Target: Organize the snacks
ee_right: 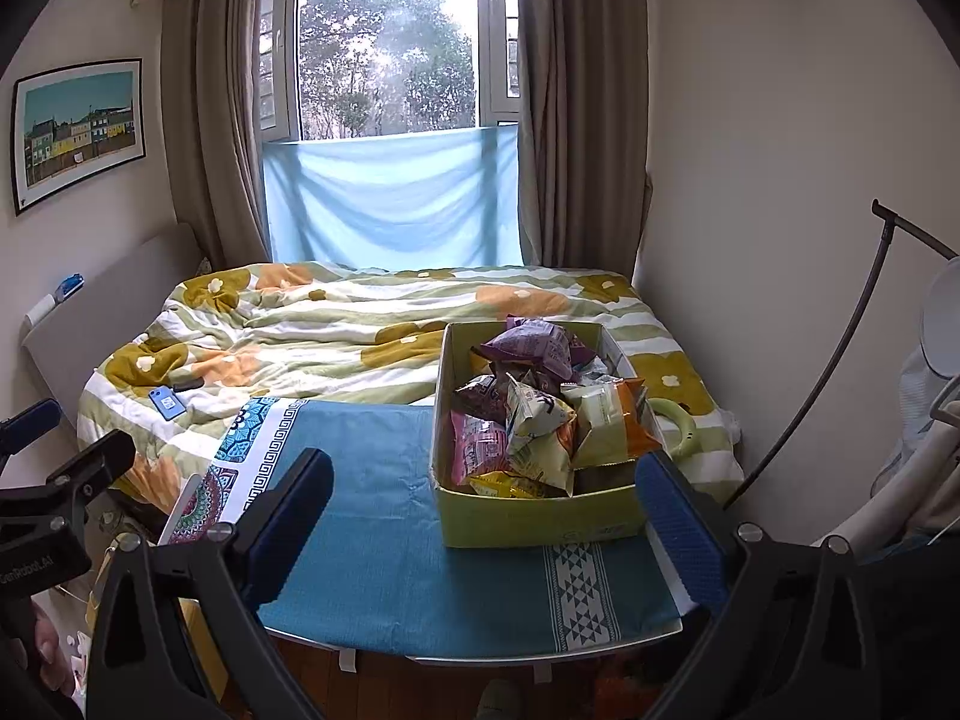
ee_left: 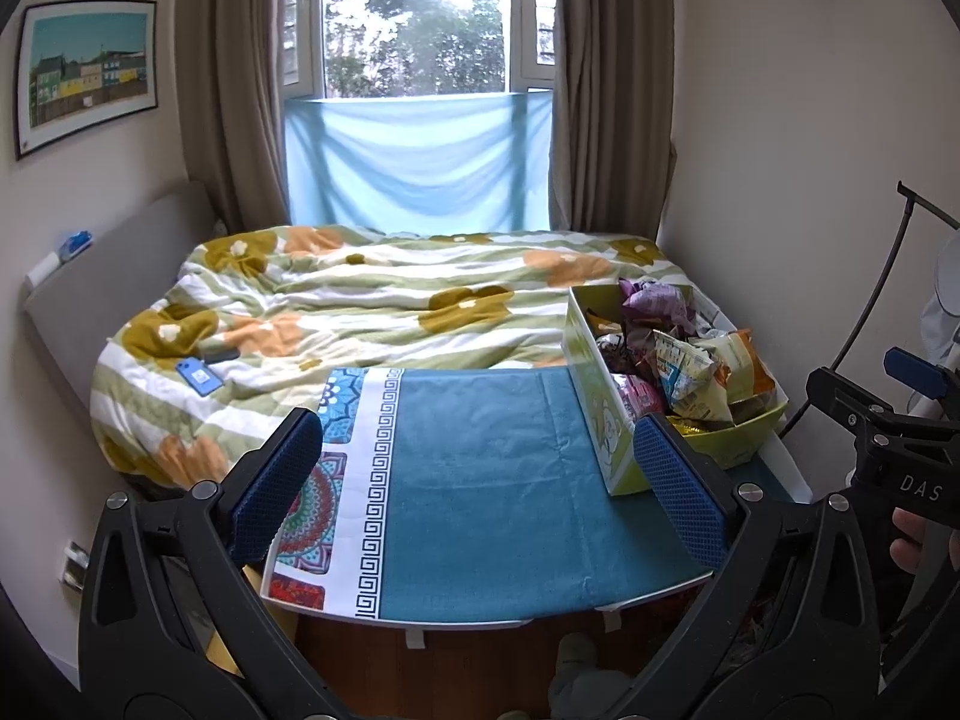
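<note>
I hold both grippers level above the table's near edge, left gripper and right gripper, jaws spread wide and empty. The snacks sit piled in the box on the cloth, ahead of my right gripper.

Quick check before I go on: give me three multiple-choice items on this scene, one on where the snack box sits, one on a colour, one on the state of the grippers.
1. Where does the snack box stand?
A. on the teal cloth, on its right part
B. on the floor
C. on the window sill

2. What colour is the packet on top of the pile at the far end of the box?
A. black
B. purple
C. white

3. How are the left gripper and right gripper?
A. both open, holding nothing
B. both shut on packets
C. left shut, right open

Answers: 1 A, the box rests on the cloth near its right edge. 2 B, its wrapper is purple. 3 A, the fingers of each stand wide apart with nothing between them.
</note>
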